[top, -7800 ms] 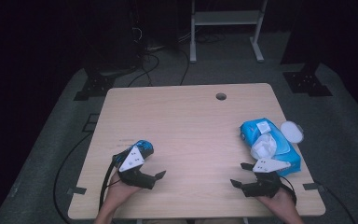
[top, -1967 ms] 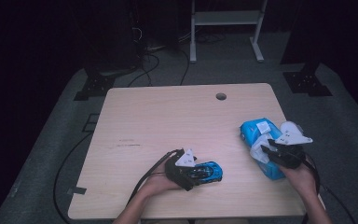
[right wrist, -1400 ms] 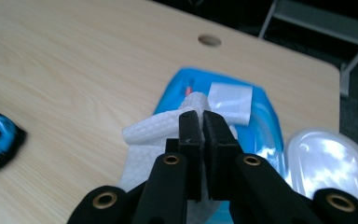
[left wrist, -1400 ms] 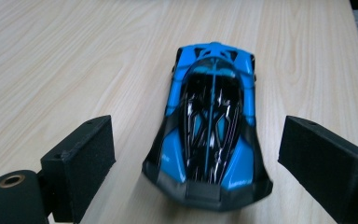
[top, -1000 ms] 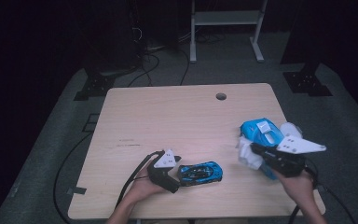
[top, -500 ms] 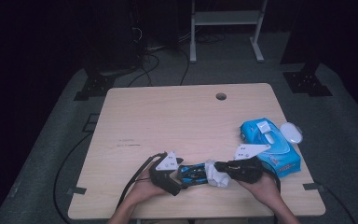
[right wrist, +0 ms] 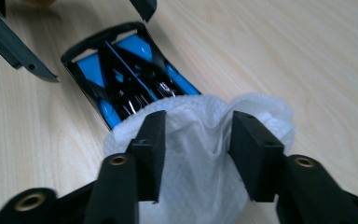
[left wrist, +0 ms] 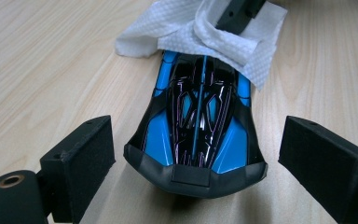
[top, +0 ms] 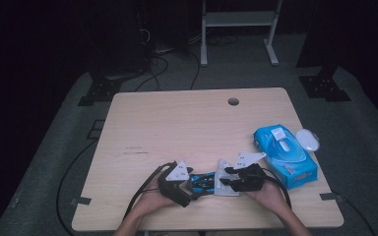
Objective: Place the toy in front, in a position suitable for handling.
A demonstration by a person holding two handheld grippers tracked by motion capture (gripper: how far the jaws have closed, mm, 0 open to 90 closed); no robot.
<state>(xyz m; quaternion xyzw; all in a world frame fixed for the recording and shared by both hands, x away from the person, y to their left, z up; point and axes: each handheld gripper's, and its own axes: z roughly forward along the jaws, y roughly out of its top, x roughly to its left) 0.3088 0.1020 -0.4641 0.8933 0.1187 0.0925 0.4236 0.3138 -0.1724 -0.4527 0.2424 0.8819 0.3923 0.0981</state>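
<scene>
Two tongs at a blue toy car, left tongs open around it, right tongs part-open over a white wipe

Glossy plastic car, dimpled paper wipe

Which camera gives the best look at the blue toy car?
The left gripper view: the toy car lies there close, sharp, mostly uncovered. The right gripper view shows it blurrier, partly under the wipe. The high view shows it small.

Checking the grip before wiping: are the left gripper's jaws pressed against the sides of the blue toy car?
No, the left gripper stands open, with bare table showing between each pad and the blue toy car.
</scene>
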